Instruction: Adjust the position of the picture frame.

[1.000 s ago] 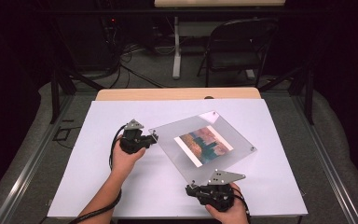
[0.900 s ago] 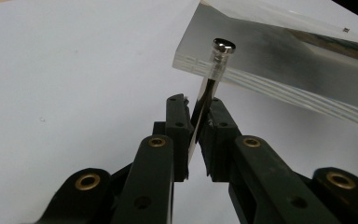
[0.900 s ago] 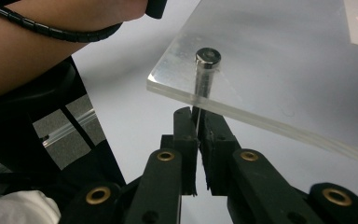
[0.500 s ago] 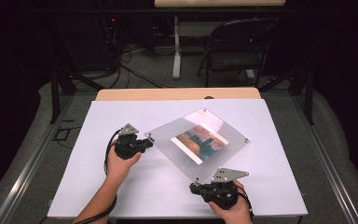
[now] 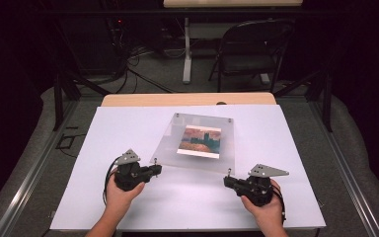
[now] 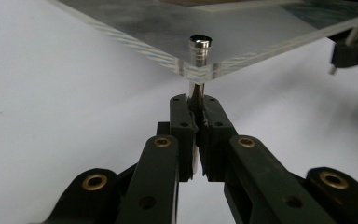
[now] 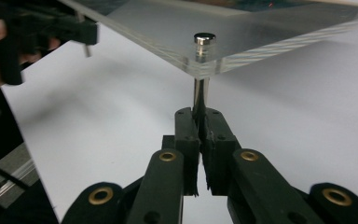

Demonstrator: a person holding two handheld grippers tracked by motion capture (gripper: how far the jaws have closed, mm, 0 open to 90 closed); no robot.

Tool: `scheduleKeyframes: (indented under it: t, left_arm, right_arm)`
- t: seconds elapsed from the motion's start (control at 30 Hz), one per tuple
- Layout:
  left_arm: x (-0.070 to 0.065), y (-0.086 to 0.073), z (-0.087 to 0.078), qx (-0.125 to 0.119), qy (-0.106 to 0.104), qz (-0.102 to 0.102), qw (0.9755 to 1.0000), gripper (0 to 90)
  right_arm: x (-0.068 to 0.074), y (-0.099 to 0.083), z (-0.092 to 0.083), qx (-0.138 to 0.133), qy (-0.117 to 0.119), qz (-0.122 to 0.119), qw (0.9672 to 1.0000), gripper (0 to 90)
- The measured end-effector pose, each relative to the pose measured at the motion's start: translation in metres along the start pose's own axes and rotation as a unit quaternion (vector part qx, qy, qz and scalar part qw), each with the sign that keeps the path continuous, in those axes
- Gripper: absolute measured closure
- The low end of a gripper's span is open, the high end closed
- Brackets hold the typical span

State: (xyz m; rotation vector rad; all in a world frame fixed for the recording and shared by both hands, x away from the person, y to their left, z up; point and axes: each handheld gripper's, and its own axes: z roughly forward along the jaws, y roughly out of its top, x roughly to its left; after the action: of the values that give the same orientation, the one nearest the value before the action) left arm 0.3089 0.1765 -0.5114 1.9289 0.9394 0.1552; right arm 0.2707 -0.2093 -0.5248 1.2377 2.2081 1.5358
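Clear acrylic frame (image 5: 197, 143) with a printed picture (image 5: 200, 141) sandwiched in it sits over the middle of the white tabletop (image 5: 128, 123), its near edge raised off the surface, far edge toward the far side; whether the far edge rests on the board cannot be told. Left hand-held gripper (image 5: 155, 169) at the frame's near-left corner: in the left gripper view its jaws are clamped tight on the metal standoff post (image 6: 197, 91) that passes through the corner, the post's cap (image 6: 200, 43) showing above the acrylic. Right hand-held gripper (image 5: 228, 180) at the near-right corner: in the right gripper view the jaws are likewise pinched on that corner's post (image 7: 200, 95), just below the plate. Both grippers lie roughly level, pointing inward toward each other, each held in a hand coming from the near edge. A folding chair (image 5: 251, 47) stands on the floor beyond the tabletop.
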Motion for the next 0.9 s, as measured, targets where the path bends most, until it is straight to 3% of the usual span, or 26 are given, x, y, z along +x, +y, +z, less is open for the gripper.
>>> scheduleKeyframes:
  t: [0.13, 0.2, 0.47, 0.9]
  left_arm:
    - [-0.014, -0.006, -0.002, -0.001, -0.016, -0.005, 0.9999, 85.2]
    - [-0.014, -0.007, -0.002, -0.003, -0.01, -0.007, 0.9999, 85.3]
    - [0.005, -0.007, 0.002, -0.012, 0.01, -0.027, 0.9995, 85.2]
    - [0.032, 0.014, 0.024, -0.014, 0.024, -0.042, 0.9987, 85.1]
  right_arm:
    - [-0.01, 0.003, -0.002, -0.008, -0.02, 0.002, 0.9998, 85.7]
    - [-0.014, 0.004, -0.001, -0.005, -0.025, 0.001, 0.9997, 85.7]
    - [-0.012, 0.011, 0.017, 0.001, -0.025, -0.013, 0.9996, 85.6]
    - [-0.033, 0.035, 0.043, 0.007, -0.047, -0.007, 0.9988, 85.5]
